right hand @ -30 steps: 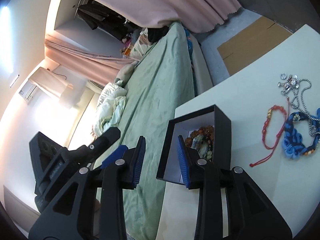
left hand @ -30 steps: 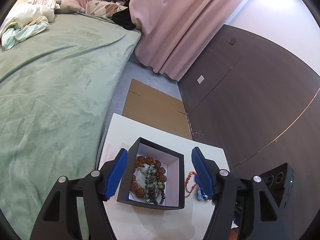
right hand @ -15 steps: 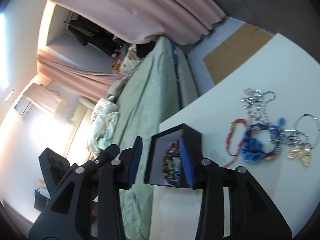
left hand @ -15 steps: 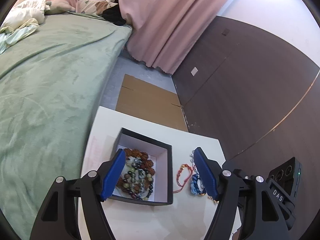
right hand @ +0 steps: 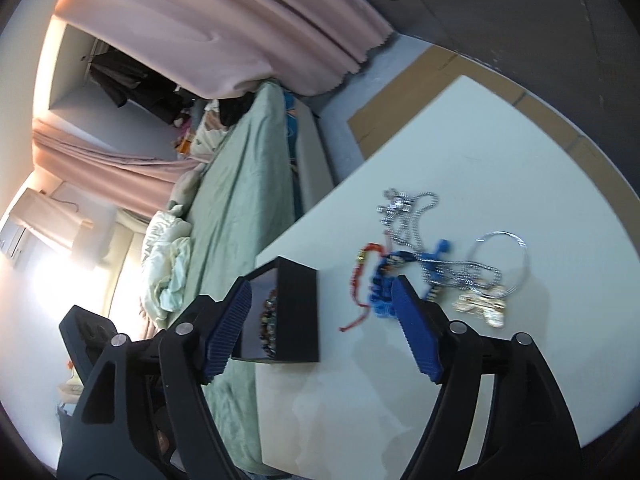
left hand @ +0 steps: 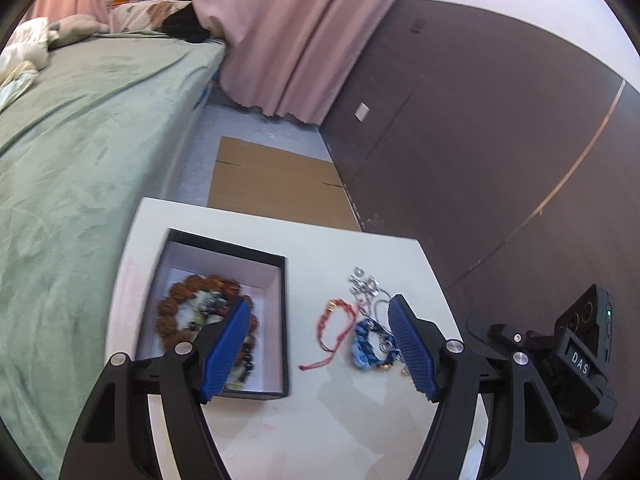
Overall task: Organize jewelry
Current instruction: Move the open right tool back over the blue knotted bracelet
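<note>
Red cord, thin and looped, is what the coming move seems to turn on: the red braided string bracelet (left hand: pixel 335 328) lies ahead of the left gripper (left hand: pixel 320 346), between its two blue pads and slightly toward the right one, long axis running away from the fingers. That gripper hangs over the white table (left hand: pixel 320 420) with its jaws spread wide and nothing in them. Off its left pad sits the black open box (left hand: pixel 280 320) holding the brown bead bracelets (left hand: pixel 176 308); the blue knotted bracelet (left hand: pixel 364 346) and silver chains (left hand: pixel 366 286) crowd its right pad. From the right gripper (right hand: pixel 322 326), equally spread and empty, the cord (right hand: pixel 360 280) lies ahead, so either could reach.
</note>
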`<state>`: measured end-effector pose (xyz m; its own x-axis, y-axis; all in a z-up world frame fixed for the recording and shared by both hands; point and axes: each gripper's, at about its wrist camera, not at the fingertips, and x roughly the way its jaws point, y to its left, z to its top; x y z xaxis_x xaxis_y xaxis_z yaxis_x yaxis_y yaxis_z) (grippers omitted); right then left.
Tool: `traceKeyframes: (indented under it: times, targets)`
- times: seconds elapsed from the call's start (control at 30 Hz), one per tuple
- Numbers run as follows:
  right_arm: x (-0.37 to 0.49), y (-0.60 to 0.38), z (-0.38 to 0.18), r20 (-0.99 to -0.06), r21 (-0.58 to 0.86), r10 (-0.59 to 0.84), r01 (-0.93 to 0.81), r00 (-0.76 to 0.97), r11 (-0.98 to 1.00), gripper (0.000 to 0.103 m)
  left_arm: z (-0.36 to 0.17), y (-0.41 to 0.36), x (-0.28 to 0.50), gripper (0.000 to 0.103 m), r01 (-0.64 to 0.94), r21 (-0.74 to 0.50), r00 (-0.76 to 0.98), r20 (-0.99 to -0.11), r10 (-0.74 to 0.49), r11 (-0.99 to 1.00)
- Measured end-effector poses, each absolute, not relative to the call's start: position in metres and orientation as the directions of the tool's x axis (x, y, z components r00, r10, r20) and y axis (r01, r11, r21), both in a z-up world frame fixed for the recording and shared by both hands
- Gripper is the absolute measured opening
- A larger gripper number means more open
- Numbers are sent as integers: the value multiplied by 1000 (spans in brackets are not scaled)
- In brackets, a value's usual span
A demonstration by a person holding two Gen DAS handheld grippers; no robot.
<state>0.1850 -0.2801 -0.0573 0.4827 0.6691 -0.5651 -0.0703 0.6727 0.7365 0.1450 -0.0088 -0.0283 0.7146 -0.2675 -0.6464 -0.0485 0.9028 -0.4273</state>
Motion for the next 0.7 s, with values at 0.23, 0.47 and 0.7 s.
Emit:
traceKeyframes:
  times: [0.23, 0.47, 0.7]
  targets:
    - [183, -306, -62, -631, 697, 616, -4, 472, 717, 90, -40, -41, 155, 71, -6, -398, 682, -672, -287, 917]
    - [183, -324, -80, -675, 690, 602, 77, 428, 720, 90, -51, -72, 163, 73, 40, -378, 651, -693, -311, 925]
    - [184, -339, -86, -670, 705, 603, 118, 432, 699, 84, -69, -102, 173, 63, 70, -353, 612, -724, -320, 933]
